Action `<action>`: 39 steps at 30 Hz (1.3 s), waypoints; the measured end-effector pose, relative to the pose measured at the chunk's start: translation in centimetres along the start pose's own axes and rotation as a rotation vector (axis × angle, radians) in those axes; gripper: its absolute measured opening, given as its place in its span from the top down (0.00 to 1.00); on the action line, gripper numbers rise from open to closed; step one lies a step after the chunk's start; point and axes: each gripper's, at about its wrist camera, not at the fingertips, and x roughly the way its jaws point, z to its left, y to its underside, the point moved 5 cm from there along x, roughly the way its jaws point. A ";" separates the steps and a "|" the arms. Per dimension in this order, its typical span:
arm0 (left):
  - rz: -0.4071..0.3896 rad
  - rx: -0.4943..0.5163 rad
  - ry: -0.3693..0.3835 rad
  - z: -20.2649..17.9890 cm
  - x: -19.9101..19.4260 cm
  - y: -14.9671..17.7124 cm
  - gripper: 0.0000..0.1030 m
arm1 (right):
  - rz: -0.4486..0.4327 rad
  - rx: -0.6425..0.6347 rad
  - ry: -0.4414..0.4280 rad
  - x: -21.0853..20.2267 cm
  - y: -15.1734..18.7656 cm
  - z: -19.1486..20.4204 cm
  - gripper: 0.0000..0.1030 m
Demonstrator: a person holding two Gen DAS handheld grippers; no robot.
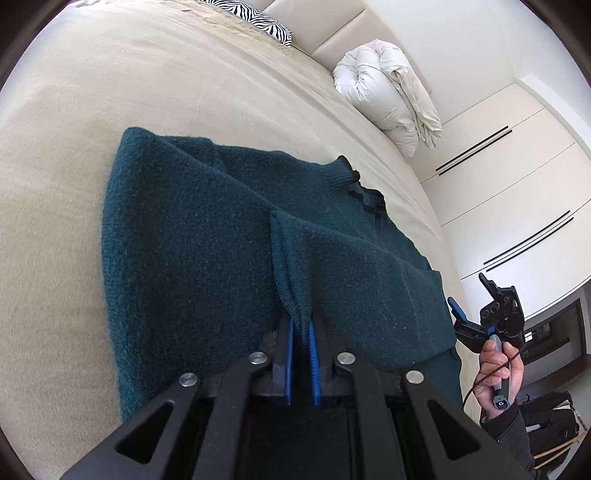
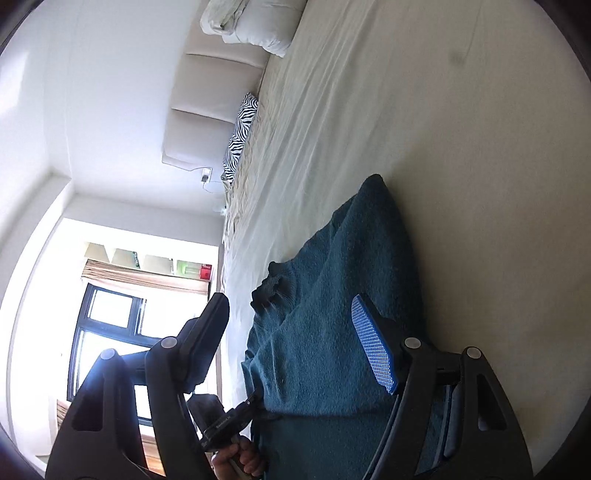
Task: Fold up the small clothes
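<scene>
A dark teal knitted sweater [image 1: 207, 236] lies on the beige bed [image 1: 110, 110], partly folded, with one sleeve already laid across its body. Taking the white rolled duvet [image 1: 388, 99] at the head of the bed as the landmark, the sweater's long axis runs roughly parallel to the headboard, so its ribbed, dark-trimmed collar [image 1: 360, 188] points sideways along the bed, toward the duvet's side rather than at the headboard. The hem end lies at the far side from the duvet.

The left gripper [image 1: 301, 334] has its blue-padded fingers drawn narrow, pinching a sleeve cuff [image 1: 295, 295] lifted over the sweater's body, on the near side away from the duvet. The sleeve rises from the cuff toward the collar.

The right gripper [image 2: 295, 339] stands wide, jaws well apart and holding nothing, hovering above the sweater's [image 2: 332, 332] collar end, nearer the duvet [image 2: 255, 26] than the left gripper is. Its blue pad [image 2: 373, 347] faces the knit without touching it.

A zebra-print pillow [image 1: 258, 20] rests against the headboard, well apart from the duvet.
</scene>
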 end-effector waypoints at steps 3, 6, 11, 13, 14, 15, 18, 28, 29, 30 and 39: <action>-0.001 0.017 -0.008 -0.2 0.2 0.0 0.89 | 0.029 0.052 -0.001 2.4 -2.3 -1.4 0.33; 0.000 0.008 0.007 -0.1 0.4 0.0 0.88 | 0.048 0.074 -0.001 3.6 -3.1 -2.2 0.35; -0.004 0.009 0.022 0.1 0.3 0.0 0.88 | 0.146 -0.012 0.001 2.8 -0.1 -1.5 0.35; -0.004 0.009 0.028 0.3 0.2 0.0 0.88 | 0.176 -0.042 0.002 2.0 1.9 -1.3 0.35; -0.004 0.009 0.029 0.3 0.2 0.0 0.88 | 0.188 -0.050 -0.006 1.3 3.2 -1.3 0.35; -0.004 0.010 0.029 0.3 0.2 0.0 0.88 | 0.198 -0.055 -0.012 0.8 4.0 -1.3 0.35; -0.009 0.019 0.025 0.2 0.2 0.1 0.88 | 0.184 -0.082 -0.016 -0.9 5.7 -1.2 0.35; -0.026 0.015 0.004 -0.2 -2.4 0.7 0.75 | 0.114 -0.192 0.108 -3.5 8.1 -1.3 0.35; -0.039 0.014 -0.007 -0.4 -3.6 1.3 0.66 | 0.094 -0.224 0.118 -4.4 8.5 -0.3 0.35; -0.052 0.006 -0.021 -0.4 -5.0 2.0 0.49 | 0.083 -0.264 0.120 -5.5 9.2 0.9 0.35; -0.087 0.001 -0.123 -0.7 -15.7 12.2 0.36 | 0.055 -0.389 0.155 -15.3 18.9 2.8 0.35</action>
